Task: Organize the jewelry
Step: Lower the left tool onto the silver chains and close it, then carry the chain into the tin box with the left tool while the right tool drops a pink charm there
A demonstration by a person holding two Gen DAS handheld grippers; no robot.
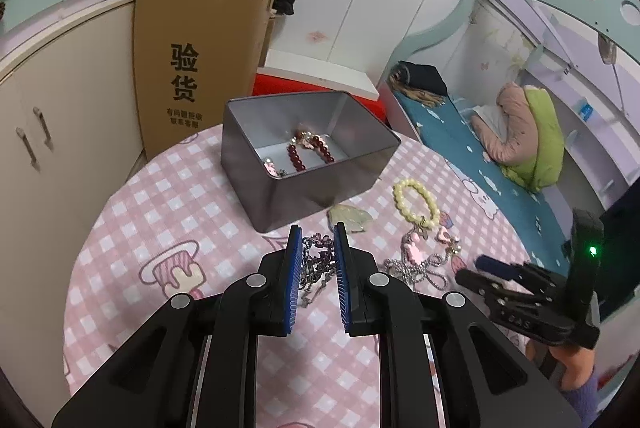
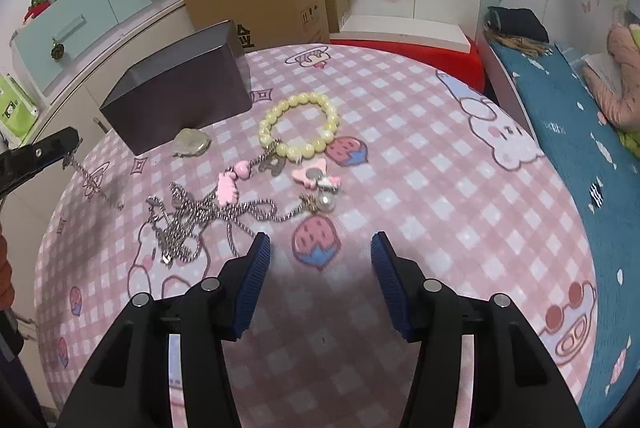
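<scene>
A grey metal tin [image 1: 320,187] stands open on the pink checked table; a dark red bead bracelet [image 1: 310,149] lies inside it. My left gripper [image 1: 318,240] is shut on a silver chain necklace [image 1: 318,266], which hangs from it just in front of the tin; in the right wrist view the chain [image 2: 94,183] dangles above the table. A cream bead bracelet [image 2: 298,127], a pale jade pendant [image 2: 192,141], pink charms [image 2: 314,177] and a tangled silver chain [image 2: 200,216] lie on the table. My right gripper [image 2: 320,248] is open and empty, near the tangled chain.
A cardboard box [image 1: 200,59] stands behind the tin against a beige cabinet [image 1: 48,147]. A bed with blue bedding [image 2: 580,131] is to the right of the round table [image 2: 440,155]. A red stool [image 2: 400,47] is behind the table.
</scene>
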